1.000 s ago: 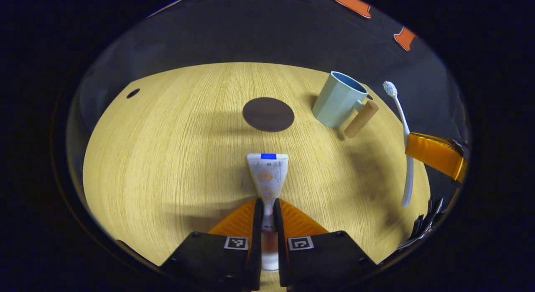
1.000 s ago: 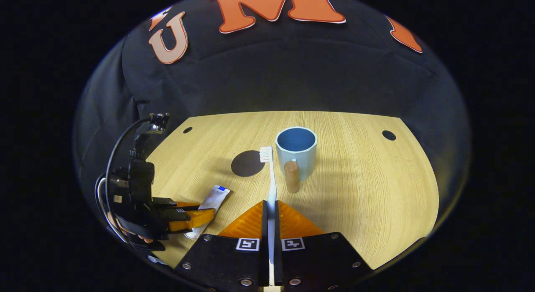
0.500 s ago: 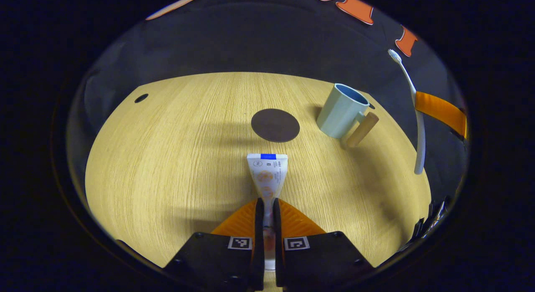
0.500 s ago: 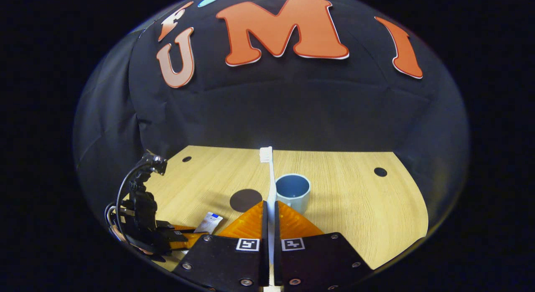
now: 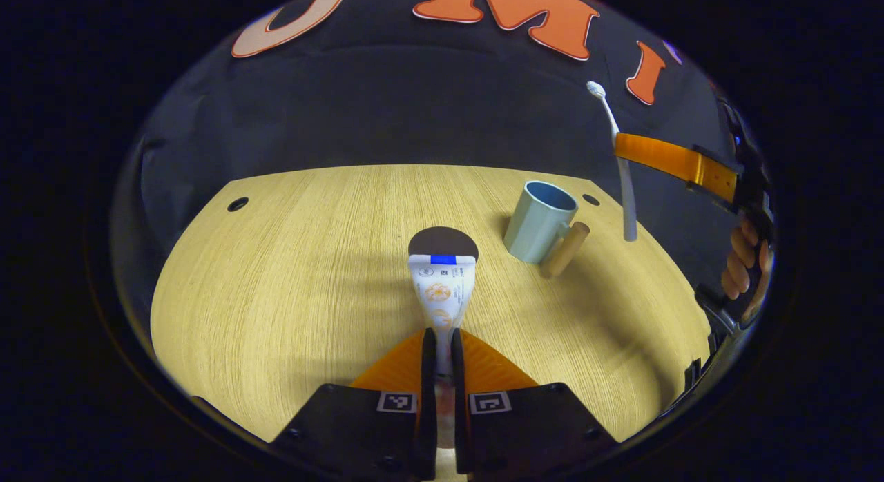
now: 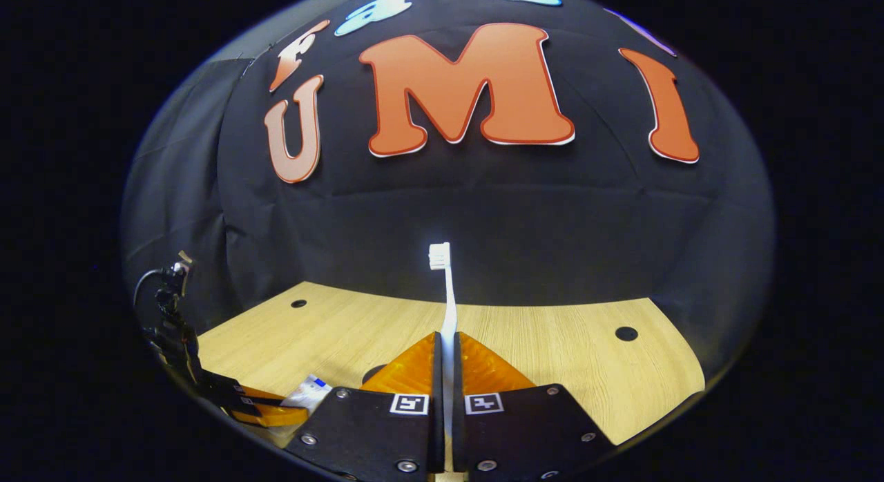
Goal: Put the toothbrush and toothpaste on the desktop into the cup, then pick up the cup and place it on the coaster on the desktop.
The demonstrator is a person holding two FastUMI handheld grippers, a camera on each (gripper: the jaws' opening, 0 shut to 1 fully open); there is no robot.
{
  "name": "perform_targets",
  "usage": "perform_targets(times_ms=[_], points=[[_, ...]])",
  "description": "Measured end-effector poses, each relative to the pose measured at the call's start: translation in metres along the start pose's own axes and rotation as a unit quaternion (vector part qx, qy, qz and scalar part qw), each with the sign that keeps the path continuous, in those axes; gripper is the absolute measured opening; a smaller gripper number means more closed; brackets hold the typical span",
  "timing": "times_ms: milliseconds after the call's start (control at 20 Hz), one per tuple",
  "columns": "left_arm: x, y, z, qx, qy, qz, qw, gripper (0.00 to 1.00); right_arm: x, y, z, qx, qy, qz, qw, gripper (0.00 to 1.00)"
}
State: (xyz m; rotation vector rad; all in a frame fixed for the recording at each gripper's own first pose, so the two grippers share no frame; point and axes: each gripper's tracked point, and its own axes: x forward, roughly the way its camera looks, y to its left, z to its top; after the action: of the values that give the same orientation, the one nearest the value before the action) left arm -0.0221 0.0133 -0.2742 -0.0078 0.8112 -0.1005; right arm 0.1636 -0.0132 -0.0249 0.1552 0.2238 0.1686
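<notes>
Left gripper [image 5: 443, 344]: fingers clenched on the lower part of the toothpaste [image 5: 442, 288], one finger on each side of the tube; the tube runs forward from the grip, its flat crimped end pointing away over the desktop [image 5: 290, 275] and overlapping, in this view, the near edge of the coaster [image 5: 443, 237]. Whether the tube touches the surface cannot be told. The coaster is a dark round disc lying flat around the middle of the desktop. The cup [image 5: 539, 219] stands to the right of the coaster in the left gripper view, toward the far right corner of the surface, upright on its base with its mouth open; its wooden handle [image 5: 565, 249] points toward the near right edge. Right gripper [image 6: 445, 351]: fingers clenched on the handle of the toothbrush [image 6: 447, 295], which stands upright, bristle head uppermost, above the surface and clear of it. In the left gripper view the right gripper [image 5: 625, 148] is held high at the right side, beyond the right edge of the desktop, with the toothbrush [image 5: 618, 157] hanging near-vertical, its lower end above and to the right of the cup, apart from it. A hand [image 5: 744, 257] grips that tool lower down.
</notes>
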Motion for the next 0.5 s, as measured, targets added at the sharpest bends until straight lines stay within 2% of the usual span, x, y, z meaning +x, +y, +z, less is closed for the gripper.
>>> perform_targets(times_ms=[250, 500], points=[[-0.008, -0.002, 0.006, 0.002, -0.014, 0.000, 1.000, 0.13, 0.029, -0.019, -0.002, 0.023, -0.037, -0.016, 0.999, 0.05], [-0.005, -0.002, 0.008, 0.004, -0.025, 0.004, 1.000, 0.14, 0.041, -0.027, 0.016, 0.066, -0.083, -0.018, 0.994, 0.05]])
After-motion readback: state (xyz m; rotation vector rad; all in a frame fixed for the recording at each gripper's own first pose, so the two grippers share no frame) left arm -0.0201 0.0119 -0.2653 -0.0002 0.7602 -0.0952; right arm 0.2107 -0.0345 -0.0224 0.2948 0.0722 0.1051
